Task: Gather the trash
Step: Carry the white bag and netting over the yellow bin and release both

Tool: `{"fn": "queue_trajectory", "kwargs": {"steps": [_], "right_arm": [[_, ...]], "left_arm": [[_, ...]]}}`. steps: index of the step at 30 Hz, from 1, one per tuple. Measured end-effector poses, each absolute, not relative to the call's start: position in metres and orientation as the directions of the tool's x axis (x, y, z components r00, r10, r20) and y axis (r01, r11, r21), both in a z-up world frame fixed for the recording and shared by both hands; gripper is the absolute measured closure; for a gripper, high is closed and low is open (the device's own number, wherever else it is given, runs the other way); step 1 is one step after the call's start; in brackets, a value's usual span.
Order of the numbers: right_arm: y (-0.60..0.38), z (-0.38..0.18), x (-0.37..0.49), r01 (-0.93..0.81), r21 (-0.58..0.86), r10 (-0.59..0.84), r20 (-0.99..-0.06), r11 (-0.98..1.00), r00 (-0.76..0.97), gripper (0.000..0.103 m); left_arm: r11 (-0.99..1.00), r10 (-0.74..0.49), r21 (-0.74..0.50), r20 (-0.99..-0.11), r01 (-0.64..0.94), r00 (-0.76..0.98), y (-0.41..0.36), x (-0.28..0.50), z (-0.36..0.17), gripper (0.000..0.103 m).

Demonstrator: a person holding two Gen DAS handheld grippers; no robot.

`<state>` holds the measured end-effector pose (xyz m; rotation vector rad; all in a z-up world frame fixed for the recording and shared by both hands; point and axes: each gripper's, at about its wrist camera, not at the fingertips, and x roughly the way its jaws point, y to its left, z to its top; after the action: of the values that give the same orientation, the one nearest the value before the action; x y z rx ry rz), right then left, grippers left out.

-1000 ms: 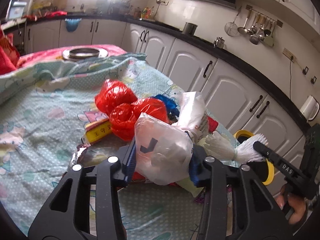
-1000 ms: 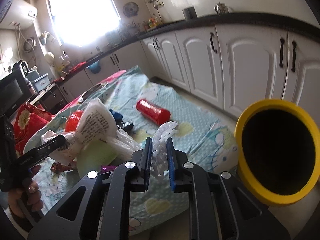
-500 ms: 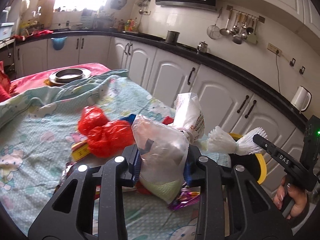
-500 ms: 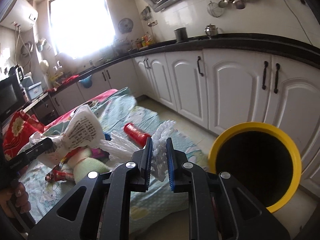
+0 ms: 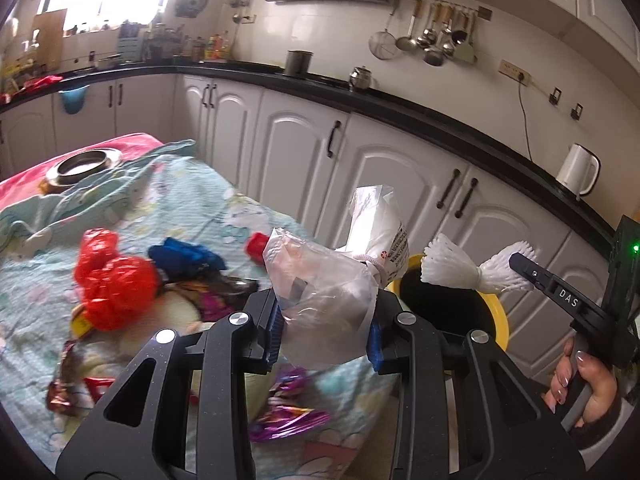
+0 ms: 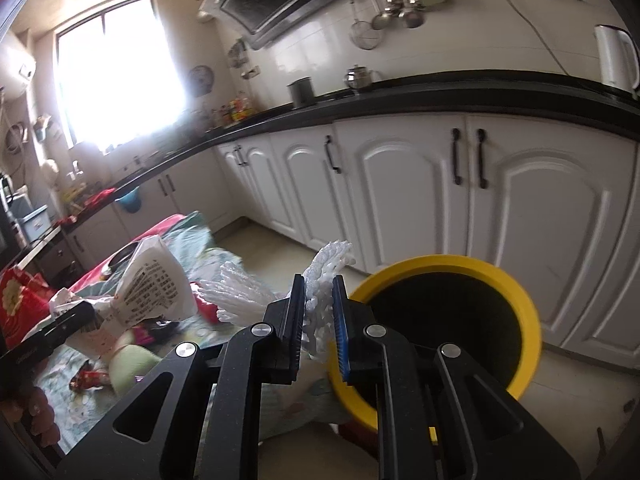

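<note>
Your left claw [image 5: 325, 330] is clamped on a crumpled clear plastic bag [image 5: 326, 300], held in the air past the near edge of the bed with the pale blue cartoon-print sheet [image 5: 192, 200]. Your right claw [image 6: 318, 318] is pinched nearly closed on a white foam fruit net [image 6: 326, 270], just beside the rim of the yellow round bin with the black inside [image 6: 516, 292] on the floor. A red crumpled plastic bag [image 5: 114, 280] and purple foil wrapper [image 5: 288, 420] lie on the bed.
</note>
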<state>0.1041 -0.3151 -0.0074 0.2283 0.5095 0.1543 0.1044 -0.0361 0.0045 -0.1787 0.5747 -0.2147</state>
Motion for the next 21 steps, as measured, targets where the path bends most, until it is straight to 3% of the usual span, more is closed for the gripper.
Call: {"fn": "queue_trajectory", "kwargs": {"steps": [21], "right_arm": [[-0.384,-0.025,0.104,0.134,0.231,0.008,-0.525,0.964,0.851,0.089]], "left_arm": [[0.939,-0.344,-0.201,-0.590,0.279,0.731,-0.138,0.145,-0.014,0.077]]}}
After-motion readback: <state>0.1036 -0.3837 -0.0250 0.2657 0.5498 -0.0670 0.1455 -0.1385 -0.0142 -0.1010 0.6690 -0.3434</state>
